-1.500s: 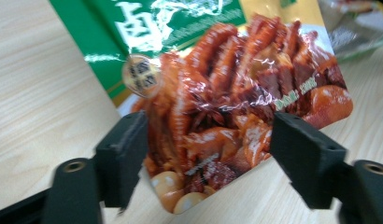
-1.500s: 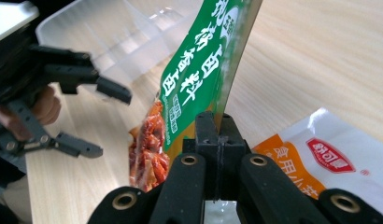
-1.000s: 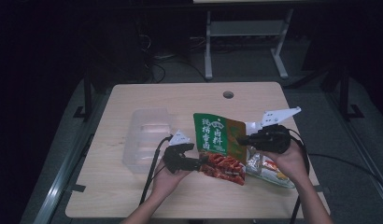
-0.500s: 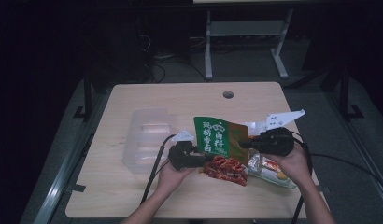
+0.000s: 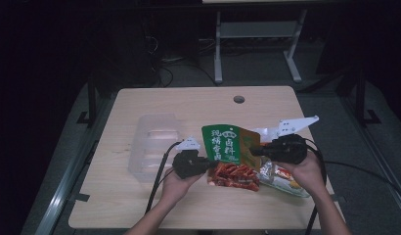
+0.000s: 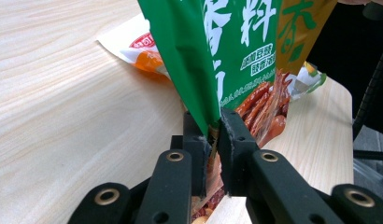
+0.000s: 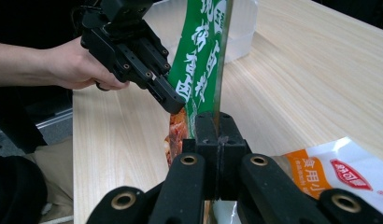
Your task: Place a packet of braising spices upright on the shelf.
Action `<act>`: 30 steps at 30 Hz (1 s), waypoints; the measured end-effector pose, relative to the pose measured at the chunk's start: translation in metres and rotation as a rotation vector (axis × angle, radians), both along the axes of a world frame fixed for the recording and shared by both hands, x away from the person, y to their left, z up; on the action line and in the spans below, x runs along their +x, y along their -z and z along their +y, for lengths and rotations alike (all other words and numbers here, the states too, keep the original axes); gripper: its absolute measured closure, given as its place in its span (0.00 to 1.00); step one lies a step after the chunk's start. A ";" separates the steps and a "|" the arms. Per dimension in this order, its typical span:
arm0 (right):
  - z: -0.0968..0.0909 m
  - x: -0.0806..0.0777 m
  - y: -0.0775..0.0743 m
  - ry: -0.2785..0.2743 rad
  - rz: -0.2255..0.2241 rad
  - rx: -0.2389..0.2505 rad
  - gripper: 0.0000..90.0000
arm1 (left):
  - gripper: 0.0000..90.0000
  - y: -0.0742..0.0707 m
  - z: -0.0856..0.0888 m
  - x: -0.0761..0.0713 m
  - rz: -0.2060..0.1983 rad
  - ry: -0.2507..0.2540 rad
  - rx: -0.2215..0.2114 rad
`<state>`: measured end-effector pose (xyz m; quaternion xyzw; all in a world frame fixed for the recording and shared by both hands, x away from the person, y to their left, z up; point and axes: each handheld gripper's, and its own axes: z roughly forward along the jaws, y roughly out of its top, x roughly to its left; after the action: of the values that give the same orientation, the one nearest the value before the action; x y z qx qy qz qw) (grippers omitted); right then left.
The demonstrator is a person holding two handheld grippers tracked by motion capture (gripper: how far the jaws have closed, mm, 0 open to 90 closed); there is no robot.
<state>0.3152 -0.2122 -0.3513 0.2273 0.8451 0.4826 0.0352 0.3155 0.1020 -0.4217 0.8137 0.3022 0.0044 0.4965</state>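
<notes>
A green and orange snack bag (image 5: 230,145) with a picture of red meat at its bottom hangs upright above the table, held between both hands. My left gripper (image 5: 204,163) is shut on its left edge, and the left gripper view shows the green film (image 6: 213,56) pinched between the jaws. My right gripper (image 5: 255,151) is shut on the bag's right edge; in the right gripper view the bag (image 7: 203,51) rises edge-on from the closed jaws, with the left gripper (image 7: 173,102) clamped on its far side.
A white and orange packet (image 5: 284,178) lies flat under the right hand near the table's right edge, seen too as the packet (image 7: 341,175) beside the right jaws. A clear plastic tray (image 5: 152,147) rests left of centre. A cable hole (image 5: 238,99) sits at the back.
The bag has been lifted from lying low over the table to hanging upright between the two grippers. The left hand rose slightly and moved right.
</notes>
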 end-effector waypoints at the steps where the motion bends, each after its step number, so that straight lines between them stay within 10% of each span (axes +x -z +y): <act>1: 0.000 0.000 0.001 0.006 0.002 0.004 1.00 | 0.92 0.000 -0.001 -0.002 0.009 -0.004 -0.003; 20: 0.006 0.003 0.022 0.033 0.085 -0.008 0.86 | 0.94 -0.002 0.000 -0.011 -0.043 -0.003 0.027; 30: 0.014 0.003 0.029 0.015 0.091 -0.043 0.99 | 0.92 -0.003 0.003 -0.013 -0.044 -0.001 0.028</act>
<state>0.3177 -0.1982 -0.3799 0.2543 0.8544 0.4531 0.0053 0.3021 0.1052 -0.4185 0.8201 0.2915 0.0265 0.4917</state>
